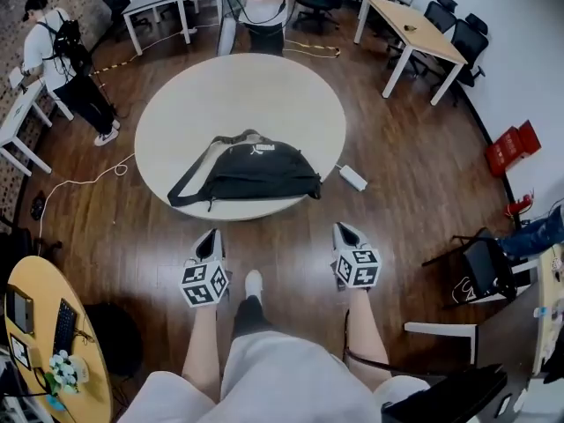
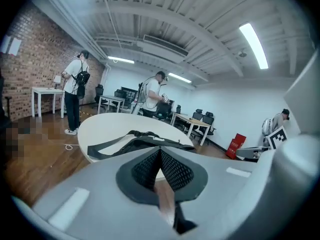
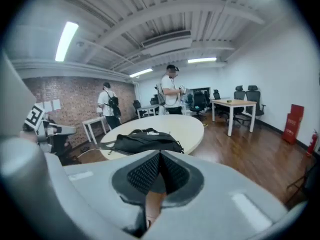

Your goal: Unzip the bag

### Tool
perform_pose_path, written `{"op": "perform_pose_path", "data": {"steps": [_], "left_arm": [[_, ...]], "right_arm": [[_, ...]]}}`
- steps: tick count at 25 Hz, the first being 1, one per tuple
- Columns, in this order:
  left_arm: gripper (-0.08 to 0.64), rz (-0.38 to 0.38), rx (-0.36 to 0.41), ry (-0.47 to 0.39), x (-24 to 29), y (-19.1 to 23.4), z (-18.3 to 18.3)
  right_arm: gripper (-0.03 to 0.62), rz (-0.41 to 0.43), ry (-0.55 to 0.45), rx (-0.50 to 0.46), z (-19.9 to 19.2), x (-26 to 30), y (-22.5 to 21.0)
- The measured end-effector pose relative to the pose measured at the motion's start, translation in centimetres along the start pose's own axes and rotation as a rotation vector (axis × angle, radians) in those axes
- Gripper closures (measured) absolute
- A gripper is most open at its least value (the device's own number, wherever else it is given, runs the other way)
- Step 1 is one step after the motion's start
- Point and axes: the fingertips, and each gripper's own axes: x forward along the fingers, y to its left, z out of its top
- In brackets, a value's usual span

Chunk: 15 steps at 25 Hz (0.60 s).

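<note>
Basically nothing is done yet: the black sling bag [image 1: 251,176] lies untouched on the round white counter [image 1: 176,95], close to the edge nearest the person, and both grippers hang low over the wood floor [image 1: 414,174], well short of it. The left gripper [image 1: 210,236] has its fingers [image 2: 175,171] clenched together with nothing between them. The right gripper [image 1: 345,230] is the same, fingers [image 3: 140,173] closed on nothing. The zipper itself is too small to make out in any view, so I can't say where the pull sits; the bag looks closed and flat-ish, so I judge the whole unzip is left: reach in, pin the bag, find the pull, draw it along. The bag's long axis runs left to right across the head view, roughly parallel to the near counter edge. The white logo side faces up and away from the person. Its strap [image 1: 189,183] loops off the left end toward the near-left rim, and the right end tapers near the rim on the right gripper's side.
</note>
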Motion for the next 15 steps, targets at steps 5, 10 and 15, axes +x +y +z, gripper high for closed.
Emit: {"op": "perform_pose_path", "data": {"steps": [5,10,15], "left_arm": [[0.545,-0.087,0.086,-0.142,-10.6,-11.9,1.7],[0.545,-0.087,0.162,-0.221,-18.8,-18.8,2.5],[0.545,-0.106,0.334,-0.319,-22.5,-20.9,4.7]], "right_arm": [[0.601,0.104,-0.134,-0.051,-0.2,-14.2,4.0],[0.6,0.115,-0.245,-0.029,2.7,-24.7,7.5],[0.601,0.093,-0.407,-0.13,8.1,-28.9,12.0]]}}
